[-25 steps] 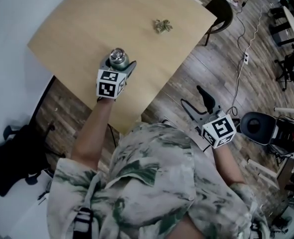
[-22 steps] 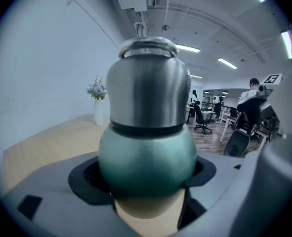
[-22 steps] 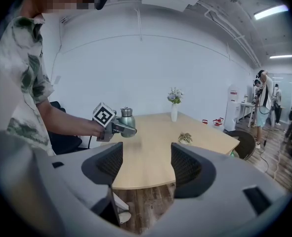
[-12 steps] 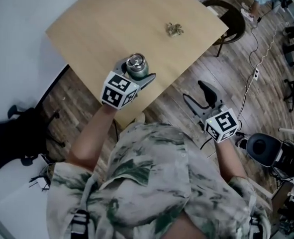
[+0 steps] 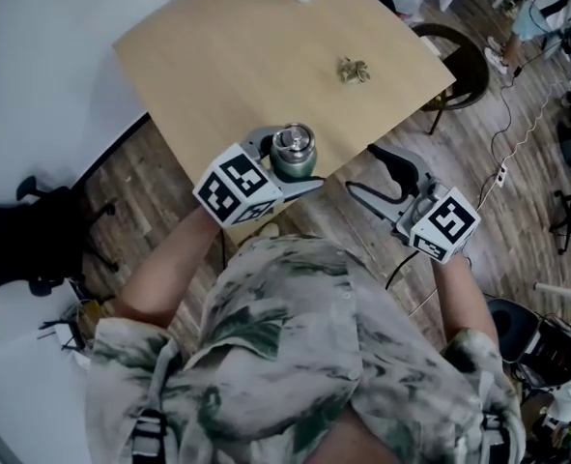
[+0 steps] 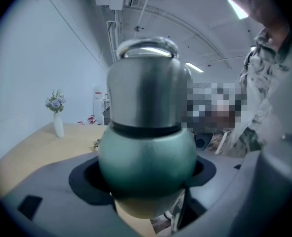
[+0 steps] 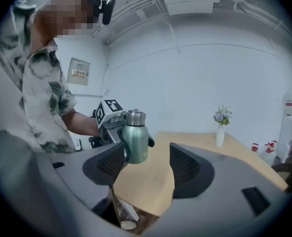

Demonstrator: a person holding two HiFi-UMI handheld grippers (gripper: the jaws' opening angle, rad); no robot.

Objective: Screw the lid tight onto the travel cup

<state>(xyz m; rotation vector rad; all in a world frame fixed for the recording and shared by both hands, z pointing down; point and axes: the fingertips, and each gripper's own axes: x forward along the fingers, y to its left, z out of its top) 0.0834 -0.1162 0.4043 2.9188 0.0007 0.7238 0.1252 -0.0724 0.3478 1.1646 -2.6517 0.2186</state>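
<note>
The left gripper [image 5: 290, 165] clamps its fingers [image 6: 47, 201] on the travel cup [image 6: 146, 152]. The right gripper [image 7: 146, 168] is empty, its fingers [image 7: 190, 172] wide apart, having just narrowed slightly.

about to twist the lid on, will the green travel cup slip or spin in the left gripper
Probably stiff: the travel cup looks like metal, with a steel-coloured lid. Its smooth, rounded body could spin or slip under a twist in the left gripper, whose jaws clamp it. Being tall and narrow, it may tip once set down.

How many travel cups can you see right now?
1: the green travel cup, clamped in the left gripper near the table's front edge. No other shows.
</note>
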